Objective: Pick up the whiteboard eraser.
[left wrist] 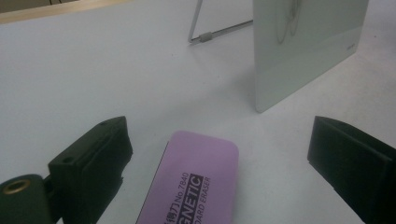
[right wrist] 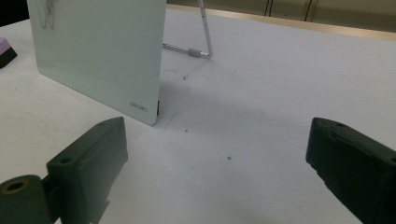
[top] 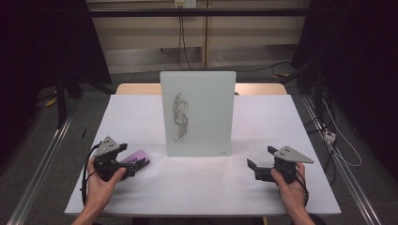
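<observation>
Your left gripper stands spread at the lower left of the high view; the purple magnetic whiteboard eraser lies flat between its jaws, untouched, a rounded matte slab with a black underside; in the left gripper view its long axis runs from the bottom edge up toward the glass drawing board; that board, glossy and scribbled, stands upright mid-frame; your right gripper is spread over bare white table.
</observation>
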The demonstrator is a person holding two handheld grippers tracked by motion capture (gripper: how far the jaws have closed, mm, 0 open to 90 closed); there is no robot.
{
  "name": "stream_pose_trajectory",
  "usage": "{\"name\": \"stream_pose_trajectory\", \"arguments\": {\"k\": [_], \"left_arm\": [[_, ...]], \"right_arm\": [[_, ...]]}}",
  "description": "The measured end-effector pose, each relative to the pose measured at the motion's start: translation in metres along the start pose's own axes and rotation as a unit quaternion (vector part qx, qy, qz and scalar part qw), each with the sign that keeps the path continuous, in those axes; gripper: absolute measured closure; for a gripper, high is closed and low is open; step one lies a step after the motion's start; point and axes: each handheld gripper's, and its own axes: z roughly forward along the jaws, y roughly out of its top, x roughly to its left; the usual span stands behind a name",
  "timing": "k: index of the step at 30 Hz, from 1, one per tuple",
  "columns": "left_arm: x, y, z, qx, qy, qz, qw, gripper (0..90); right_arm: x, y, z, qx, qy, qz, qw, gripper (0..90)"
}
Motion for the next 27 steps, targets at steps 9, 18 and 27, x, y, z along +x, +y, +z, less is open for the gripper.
{"name": "stream_pose_trajectory", "arguments": {"k": [9,18,27], "left_arm": [[0.005,0.006,0.003,0.027,-0.015,0.017,0.9994,5.9],[0.012,0.01,0.002,0.078,-0.014,0.037,0.9962,7.3],[0.018,0.015,0.005,0.124,-0.018,0.055,0.9906,15.2]], "right_arm": [[0.001,0.0,0.002,0.003,0.001,-0.002,1.0,5.8],[0.003,0.001,0.003,0.005,0.002,-0.008,1.0,5.9],[0.005,0.001,0.003,0.005,0.0,-0.01,0.9999,5.9]]}}
